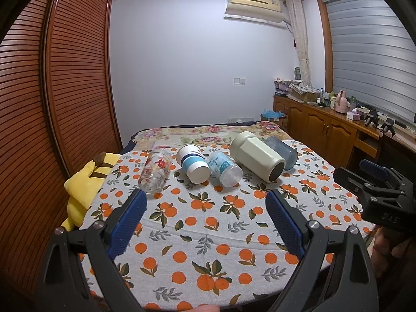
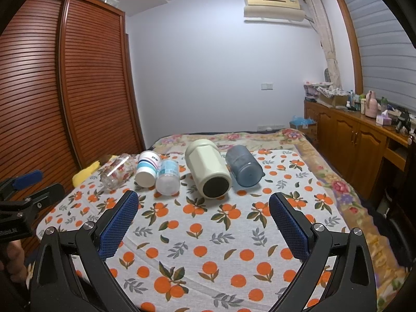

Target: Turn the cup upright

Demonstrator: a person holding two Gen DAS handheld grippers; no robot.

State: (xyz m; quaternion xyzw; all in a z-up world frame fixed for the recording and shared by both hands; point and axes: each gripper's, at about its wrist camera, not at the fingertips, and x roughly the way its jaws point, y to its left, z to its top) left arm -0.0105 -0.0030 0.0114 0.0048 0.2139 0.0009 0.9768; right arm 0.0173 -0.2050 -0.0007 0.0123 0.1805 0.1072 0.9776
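Nothing is flipped yet: left to right, the glass cup (image 1: 155,173), striped cup (image 1: 193,163), clear printed cup (image 1: 224,168), cream cup (image 1: 257,156) and blue cup (image 1: 283,153) all lie sideways on the surface (image 1: 208,234). The left hand-held gripper (image 1: 205,202) and right hand-held gripper (image 2: 204,204) hover spread wide, empty.

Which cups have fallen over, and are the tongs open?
Clear flowered glass: on its side.
Blue-striped white cup: on its side.
Frosted blue-print cup: on its side.
Cream cup: on its side.
Blue-grey cup: on its side.
Left tongs: open, empty.
Right tongs: open, empty.
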